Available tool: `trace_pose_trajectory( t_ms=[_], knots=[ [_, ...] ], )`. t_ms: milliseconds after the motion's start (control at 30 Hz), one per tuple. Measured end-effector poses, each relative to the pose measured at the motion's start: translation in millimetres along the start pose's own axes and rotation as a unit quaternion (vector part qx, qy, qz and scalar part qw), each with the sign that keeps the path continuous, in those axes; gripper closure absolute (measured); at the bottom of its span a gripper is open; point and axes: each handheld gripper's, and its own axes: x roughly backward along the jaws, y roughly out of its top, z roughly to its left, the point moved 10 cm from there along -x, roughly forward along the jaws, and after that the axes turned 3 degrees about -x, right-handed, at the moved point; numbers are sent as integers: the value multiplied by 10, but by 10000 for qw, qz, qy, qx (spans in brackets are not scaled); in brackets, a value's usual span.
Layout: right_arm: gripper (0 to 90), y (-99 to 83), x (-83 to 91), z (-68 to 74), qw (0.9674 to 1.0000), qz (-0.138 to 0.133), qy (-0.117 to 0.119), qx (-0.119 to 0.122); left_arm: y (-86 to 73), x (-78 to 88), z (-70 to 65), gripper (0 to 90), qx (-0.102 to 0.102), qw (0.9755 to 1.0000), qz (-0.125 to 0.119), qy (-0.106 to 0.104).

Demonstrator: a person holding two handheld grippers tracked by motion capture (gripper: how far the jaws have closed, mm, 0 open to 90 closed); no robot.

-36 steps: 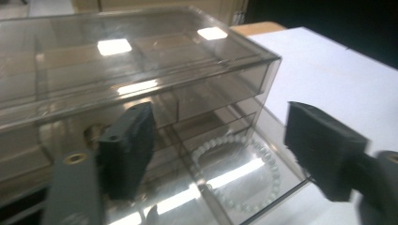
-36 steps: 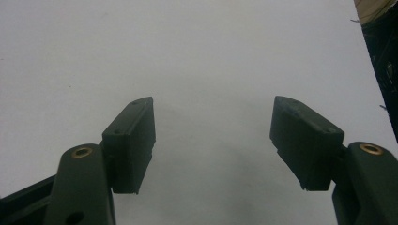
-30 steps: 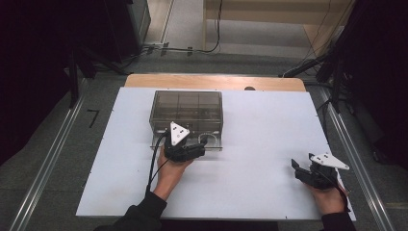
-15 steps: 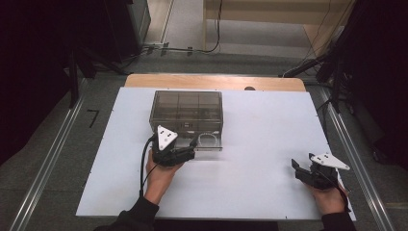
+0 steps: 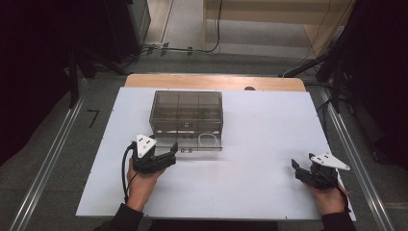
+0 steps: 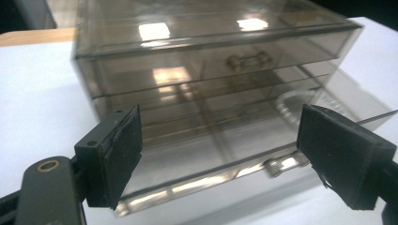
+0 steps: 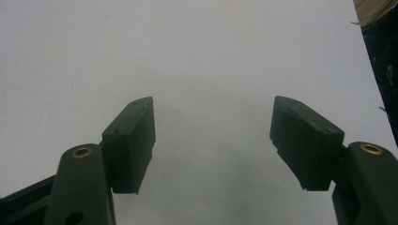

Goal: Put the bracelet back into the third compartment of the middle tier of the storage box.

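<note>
A smoky clear drawer box [image 5: 187,109] stands on the white table top [image 5: 269,130]. Its lower drawer [image 5: 204,143] is pulled out toward me, and a pale coiled thing [image 5: 208,138] lies in it. My left gripper [image 5: 169,155] is open at the drawer's near left corner, apart from it. In the left gripper view the box [image 6: 211,51] fills the background. The pulled-out drawer [image 6: 202,154] and its handle [image 6: 281,164] show between the wide-open left gripper [image 6: 232,157]. My right gripper [image 5: 297,172] is open over bare table at the near right, and nothing sits inside the right gripper [image 7: 213,140].
The upper drawer's handle [image 6: 248,60] shows on the shut front. A wooden strip [image 5: 216,82] runs along the table's far edge. Metal rails [image 5: 53,159] flank the table on both sides, with cables on the floor [image 5: 183,48] beyond.
My left gripper has drawn back left and toward me, away from the drawer front. The drawer stays pulled out. The right gripper has not moved.
</note>
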Motion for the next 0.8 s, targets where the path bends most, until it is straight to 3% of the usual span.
trace_pose_trajectory(
  t_ms=[400, 800],
  knots=[
    [296, -8, -4, 2, 10000, 22, 4, -12, -207, 204, 348, 148, 169, 9995, 152, 200],
    [296, -17, -2, 0, 10000, 33, 14, -49, -371, 341, 509, 148, 225, 9987, 325, 324]
  ],
)
